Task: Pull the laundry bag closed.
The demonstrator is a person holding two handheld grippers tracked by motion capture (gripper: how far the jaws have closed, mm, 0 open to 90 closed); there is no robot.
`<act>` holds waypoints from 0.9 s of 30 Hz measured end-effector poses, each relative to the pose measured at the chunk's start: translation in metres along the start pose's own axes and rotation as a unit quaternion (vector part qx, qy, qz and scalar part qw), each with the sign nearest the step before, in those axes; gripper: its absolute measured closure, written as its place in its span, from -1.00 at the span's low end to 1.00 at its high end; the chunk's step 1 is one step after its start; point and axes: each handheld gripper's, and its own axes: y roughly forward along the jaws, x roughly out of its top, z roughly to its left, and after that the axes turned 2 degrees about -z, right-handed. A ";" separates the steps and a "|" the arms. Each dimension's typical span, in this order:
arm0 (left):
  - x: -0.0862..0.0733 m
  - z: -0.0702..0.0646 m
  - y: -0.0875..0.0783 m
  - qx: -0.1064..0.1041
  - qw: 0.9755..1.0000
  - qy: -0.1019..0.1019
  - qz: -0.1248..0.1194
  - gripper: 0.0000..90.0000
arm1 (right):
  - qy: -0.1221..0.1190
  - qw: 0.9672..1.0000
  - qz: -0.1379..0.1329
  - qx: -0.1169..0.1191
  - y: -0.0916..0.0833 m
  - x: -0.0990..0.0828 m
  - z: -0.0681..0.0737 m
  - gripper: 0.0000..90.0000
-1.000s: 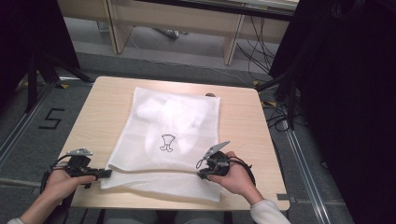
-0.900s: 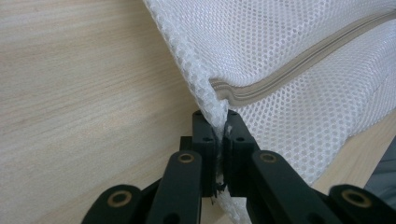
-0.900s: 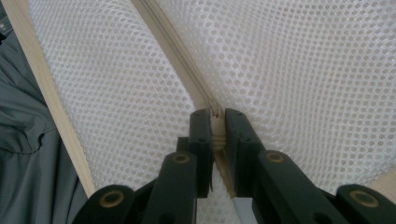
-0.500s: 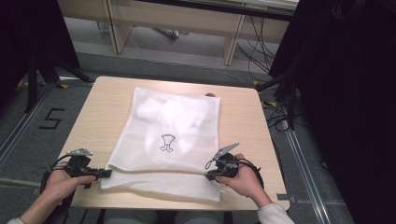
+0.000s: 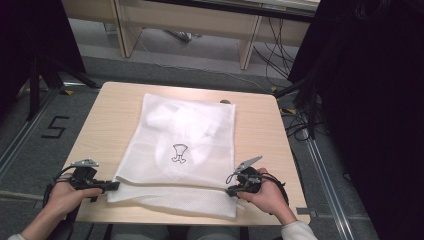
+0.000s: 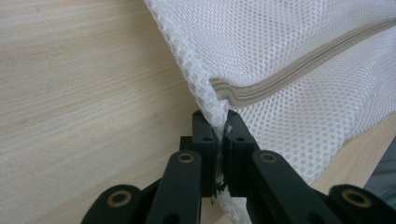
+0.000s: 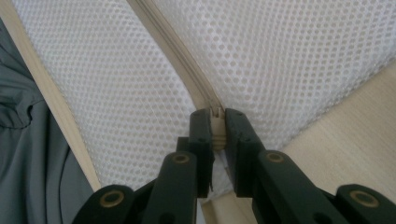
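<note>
While dragging, right tool (image 5: 234, 189) farther along zipper (image 7: 187, 77).

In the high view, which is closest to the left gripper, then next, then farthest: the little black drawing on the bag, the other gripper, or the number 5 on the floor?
From the left gripper:
1. Number 5, on the floor to the table's left.
2. Black drawing, mid mesh bag.
3. Right gripper, at the bag's near right corner.
</note>
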 end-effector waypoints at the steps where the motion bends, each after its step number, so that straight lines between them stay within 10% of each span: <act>1: 0.000 0.000 0.001 0.000 1.000 -0.001 -0.005 0.88 | 0.001 1.000 0.003 0.000 -0.001 0.000 0.000 0.84; 20: -0.001 0.002 0.000 -0.003 1.000 0.001 0.009 0.84 | 0.027 0.999 0.017 0.000 0.002 -0.006 0.001 0.83; 27: 0.000 0.001 -0.002 0.029 0.999 0.027 -0.004 0.35 | 0.047 0.997 -0.065 -0.010 -0.004 -0.006 -0.006 0.46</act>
